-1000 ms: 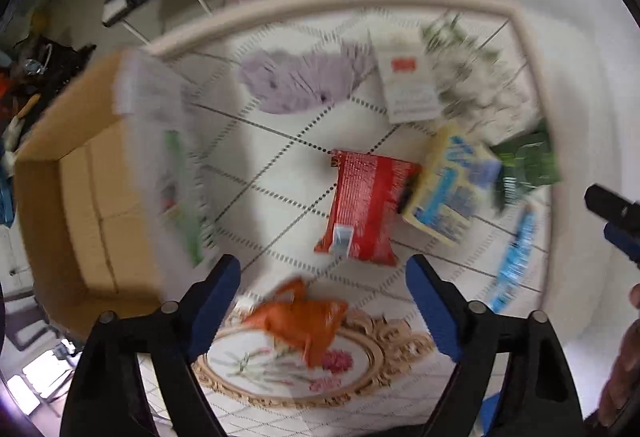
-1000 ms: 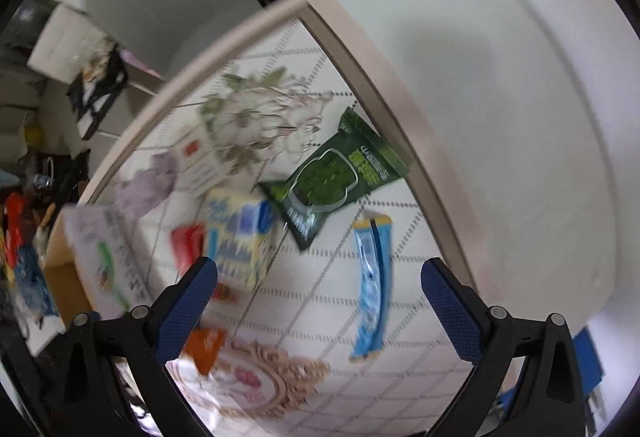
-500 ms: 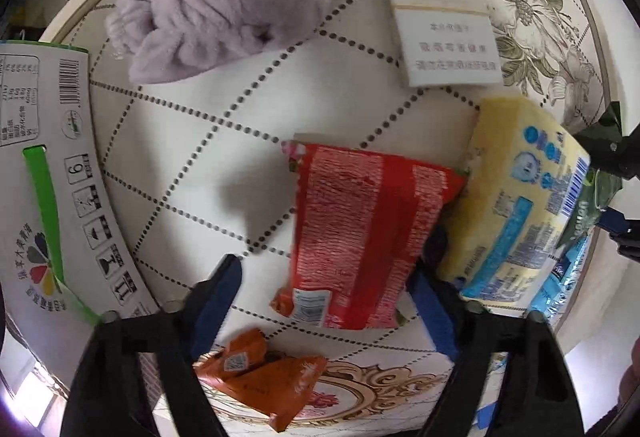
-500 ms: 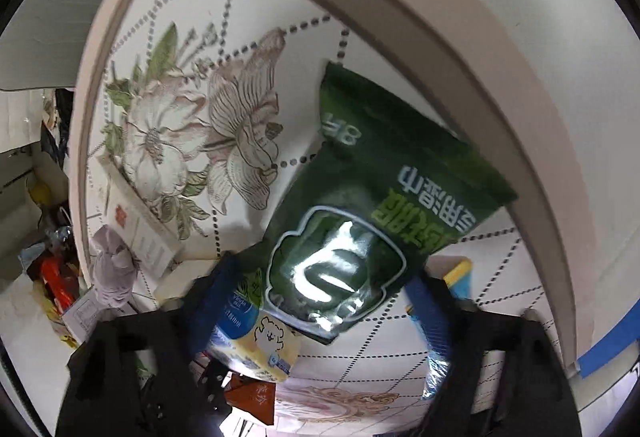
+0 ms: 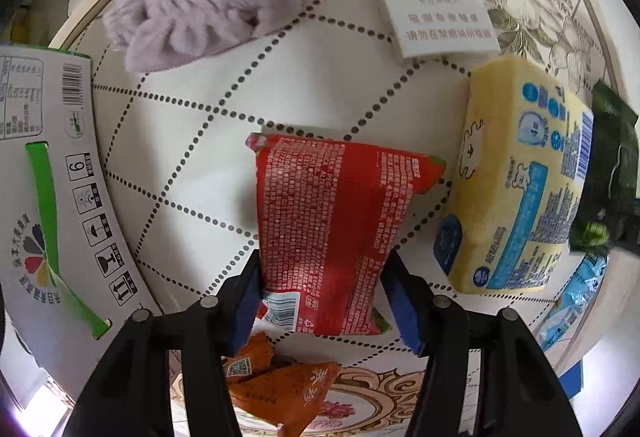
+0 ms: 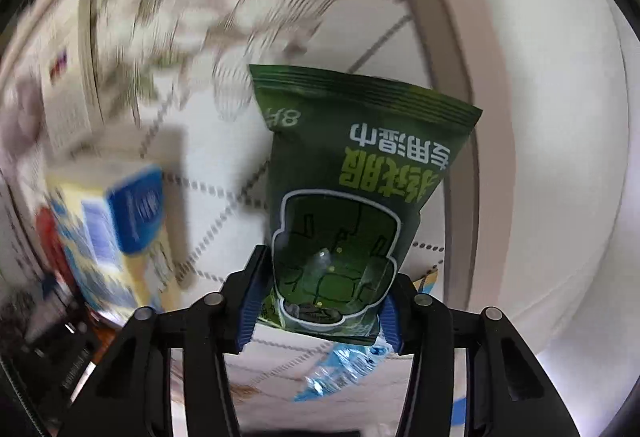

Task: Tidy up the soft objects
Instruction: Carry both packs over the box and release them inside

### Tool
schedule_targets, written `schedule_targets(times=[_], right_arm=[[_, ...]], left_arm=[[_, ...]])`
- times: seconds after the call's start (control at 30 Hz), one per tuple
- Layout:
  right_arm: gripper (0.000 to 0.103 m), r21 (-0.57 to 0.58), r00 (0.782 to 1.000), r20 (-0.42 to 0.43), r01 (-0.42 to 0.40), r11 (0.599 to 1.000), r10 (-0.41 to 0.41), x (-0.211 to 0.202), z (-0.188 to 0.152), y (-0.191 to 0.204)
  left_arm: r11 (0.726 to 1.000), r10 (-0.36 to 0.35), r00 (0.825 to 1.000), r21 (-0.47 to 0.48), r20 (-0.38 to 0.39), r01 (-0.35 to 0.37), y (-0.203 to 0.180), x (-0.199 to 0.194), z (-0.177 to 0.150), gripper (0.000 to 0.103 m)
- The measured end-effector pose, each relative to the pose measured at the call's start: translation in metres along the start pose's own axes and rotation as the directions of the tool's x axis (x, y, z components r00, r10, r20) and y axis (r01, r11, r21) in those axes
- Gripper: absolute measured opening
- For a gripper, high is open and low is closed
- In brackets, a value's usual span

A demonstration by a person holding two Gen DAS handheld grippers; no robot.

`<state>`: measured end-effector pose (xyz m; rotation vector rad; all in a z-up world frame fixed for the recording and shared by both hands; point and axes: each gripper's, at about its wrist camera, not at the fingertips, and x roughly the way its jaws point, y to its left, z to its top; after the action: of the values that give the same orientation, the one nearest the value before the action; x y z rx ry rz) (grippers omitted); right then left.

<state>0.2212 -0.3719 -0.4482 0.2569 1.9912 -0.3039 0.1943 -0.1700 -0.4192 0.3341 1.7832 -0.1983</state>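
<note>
2 packets are now caught at once. The left hand-held gripper (image 5: 322, 295) has come down over the red packet (image 5: 332, 229), and its jaws have just been closing until the blue pads press the packet's 2 long edges near its lower end. The right hand-held gripper (image 6: 318, 311) has dropped and rolled in the same stretch, its jaws likewise closing, and it now pinches the green pouch (image 6: 348, 197) by its lower end.

Both packets were lying loose on the patterned surface (image 5: 320, 85) a moment ago, so I judge the grasp step done and the carry next. The printed carton (image 5: 52, 197) at the left looks the likely place for them. Around the red packet lie the yellow tissue pack (image 5: 520, 189) just beside it, an orange sachet (image 5: 280, 389) below, and the lilac cloth (image 5: 216, 1) well apart.
</note>
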Motion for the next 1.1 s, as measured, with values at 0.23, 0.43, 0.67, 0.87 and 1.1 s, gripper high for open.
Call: schedule_targets(times=[0.23,0.43,0.67,0.87,1.1], right_arm=[[0.044,0.029,0.996,0.064,-0.061,0.998,0.059,-0.011,-0.011,-0.003],[0.039,0.002,0.984,0.147,-0.102,0.995,0.101,-0.046,-0.037,-0.006],[0.038,-0.129,0.943,0.274,-0.157,0.979,0.187,-0.126,-0.104,0.010],[0.038,-0.297,0.886,0.353,-0.200,0.934,0.302,-0.174,-0.178,0.035],[0.038,-0.478,0.836,0.335,-0.248,0.843,0.435,-0.217,-0.228,0.132]], left_arm=[[0.994,-0.061,0.998,-0.090,0.021,0.063,0.031,0.019,-0.005,0.044],[0.991,-0.054,0.994,-0.116,0.092,0.064,0.048,-0.015,-0.033,0.043],[0.981,-0.148,0.956,-0.089,0.252,0.175,0.052,-0.095,-0.107,0.043],[0.963,-0.206,0.894,-0.078,0.399,0.257,0.086,-0.205,-0.152,0.043],[0.950,-0.167,0.858,-0.152,0.486,0.271,0.174,-0.257,-0.157,0.043]])
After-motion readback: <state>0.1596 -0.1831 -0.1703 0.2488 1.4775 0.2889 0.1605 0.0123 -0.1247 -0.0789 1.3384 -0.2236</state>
